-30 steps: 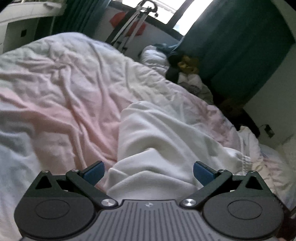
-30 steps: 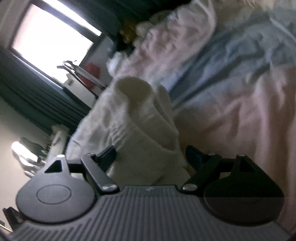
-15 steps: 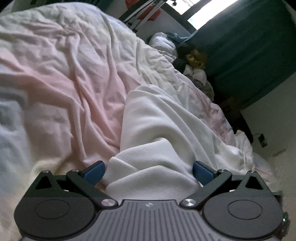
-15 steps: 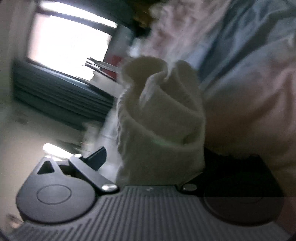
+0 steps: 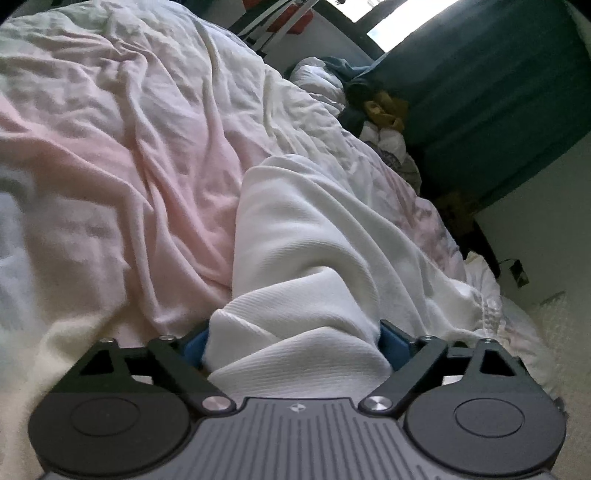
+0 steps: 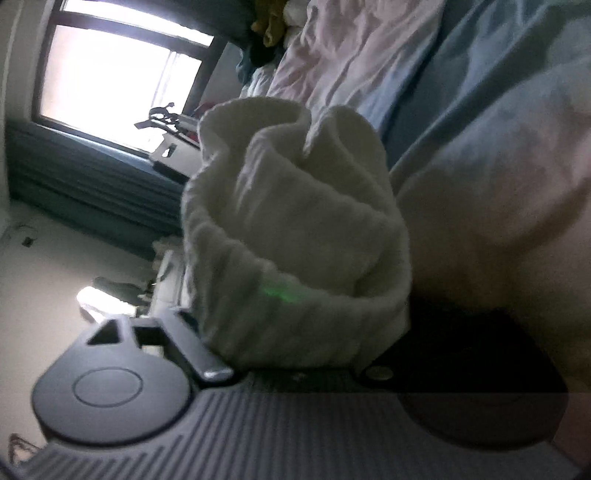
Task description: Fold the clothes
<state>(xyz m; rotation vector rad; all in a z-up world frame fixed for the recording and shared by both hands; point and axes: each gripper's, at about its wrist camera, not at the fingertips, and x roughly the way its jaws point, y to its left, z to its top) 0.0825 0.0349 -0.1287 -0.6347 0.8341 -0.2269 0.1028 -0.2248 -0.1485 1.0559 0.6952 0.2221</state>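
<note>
left wrist view: the left gripper (image 5: 293, 341) has its blue fingers (image 5: 194, 341) set wide, with a thick bunch of the white knit garment (image 5: 306, 236) filling the gap between them. the cloth touches both pads, so it is grasping the garment in a wide hold. from the fingers the garment runs forward and lies across the rumpled pink and white duvet (image 5: 110, 140). at the far end of the bed sits a pile of clothes (image 5: 376, 107), dark, white and yellow. behind it hangs a teal curtain (image 5: 498, 92), with a bright window (image 5: 399, 18) at the top edge.

right wrist view: the picture is rolled on its side. the right gripper (image 6: 303, 332) has a rolled bunch of the same garment (image 6: 295, 221) heaped between its fingers, hiding the tips; only the left linkage shows clearly, the right side is in shadow. it looks clenched on the cloth, but how tight i cannot tell. the duvet (image 6: 498, 129) fills the right of the frame, pale blue and pink. a window (image 6: 110, 66) glows at upper left above a dark curtain (image 6: 92, 177).
</note>
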